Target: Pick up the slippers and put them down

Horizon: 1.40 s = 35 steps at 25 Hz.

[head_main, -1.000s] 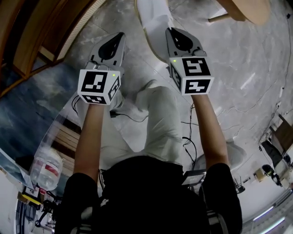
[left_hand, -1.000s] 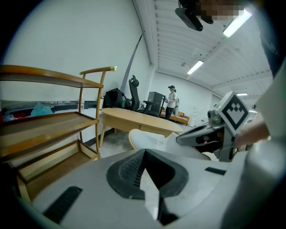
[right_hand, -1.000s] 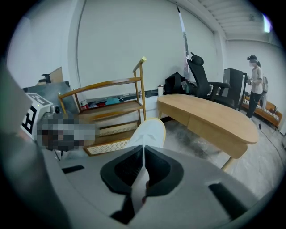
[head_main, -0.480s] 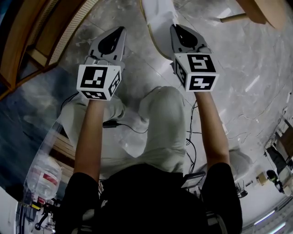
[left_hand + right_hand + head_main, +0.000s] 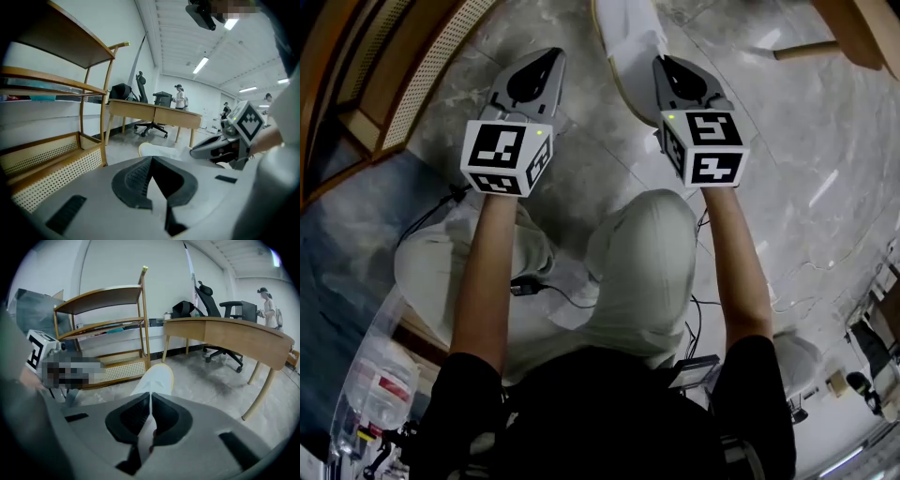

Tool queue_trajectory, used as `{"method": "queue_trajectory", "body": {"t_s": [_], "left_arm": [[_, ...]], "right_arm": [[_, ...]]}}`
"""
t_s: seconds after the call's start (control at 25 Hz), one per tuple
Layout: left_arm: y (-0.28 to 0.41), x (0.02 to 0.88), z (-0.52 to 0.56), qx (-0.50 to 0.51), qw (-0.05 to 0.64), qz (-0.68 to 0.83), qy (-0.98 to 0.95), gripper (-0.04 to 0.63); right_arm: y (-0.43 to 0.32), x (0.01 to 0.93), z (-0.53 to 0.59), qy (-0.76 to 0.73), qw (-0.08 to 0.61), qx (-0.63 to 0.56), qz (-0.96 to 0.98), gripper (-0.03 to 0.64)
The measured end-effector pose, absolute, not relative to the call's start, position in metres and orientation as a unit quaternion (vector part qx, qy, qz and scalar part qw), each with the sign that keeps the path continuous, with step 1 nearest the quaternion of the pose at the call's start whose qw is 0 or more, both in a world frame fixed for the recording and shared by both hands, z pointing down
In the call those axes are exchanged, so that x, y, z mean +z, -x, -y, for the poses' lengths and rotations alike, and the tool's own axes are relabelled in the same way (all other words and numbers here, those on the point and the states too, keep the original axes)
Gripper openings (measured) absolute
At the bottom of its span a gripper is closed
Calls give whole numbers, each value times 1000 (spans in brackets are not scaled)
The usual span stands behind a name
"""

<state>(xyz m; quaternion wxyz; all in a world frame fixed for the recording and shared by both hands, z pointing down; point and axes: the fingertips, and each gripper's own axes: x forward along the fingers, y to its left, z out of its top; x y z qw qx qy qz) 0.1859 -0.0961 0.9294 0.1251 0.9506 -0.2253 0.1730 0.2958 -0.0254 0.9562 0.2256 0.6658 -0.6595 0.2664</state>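
Marble floor (image 5: 769,169) below; right gripper (image 5: 662,62) clamped on white slipper (image 5: 628,37); pick-up done, set-down judged outstanding; left gripper (image 5: 553,56) jaws together, empty.

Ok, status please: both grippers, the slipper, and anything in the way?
Right gripper shut on white slipper. Left gripper shut, empty. Shelf left, desk leg right, neither in the path.

Grey marbled floor (image 5: 787,169) all over. Wooden shelf rack (image 5: 101,298) with cane-mesh base at left of frame, against plain white wall (image 5: 117,268). Long wooden desk (image 5: 229,333) at right, black office chair (image 5: 211,305) behind it. Ceiling strip lights (image 5: 201,64) on, upper right.
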Motion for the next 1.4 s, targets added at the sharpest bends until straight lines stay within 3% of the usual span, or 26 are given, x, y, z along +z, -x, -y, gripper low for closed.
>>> {"method": "queue_trajectory", "body": {"t_s": [0.48, 1.4], "left_arm": [[-180, 1020, 102, 194, 125, 236, -944, 6], [-178, 1120, 81, 241, 150, 222, -933, 6]], "right_arm": [[-293, 1038, 31, -666, 204, 262, 668, 6], [-291, 1145, 9, -660, 234, 294, 650, 6]]}}
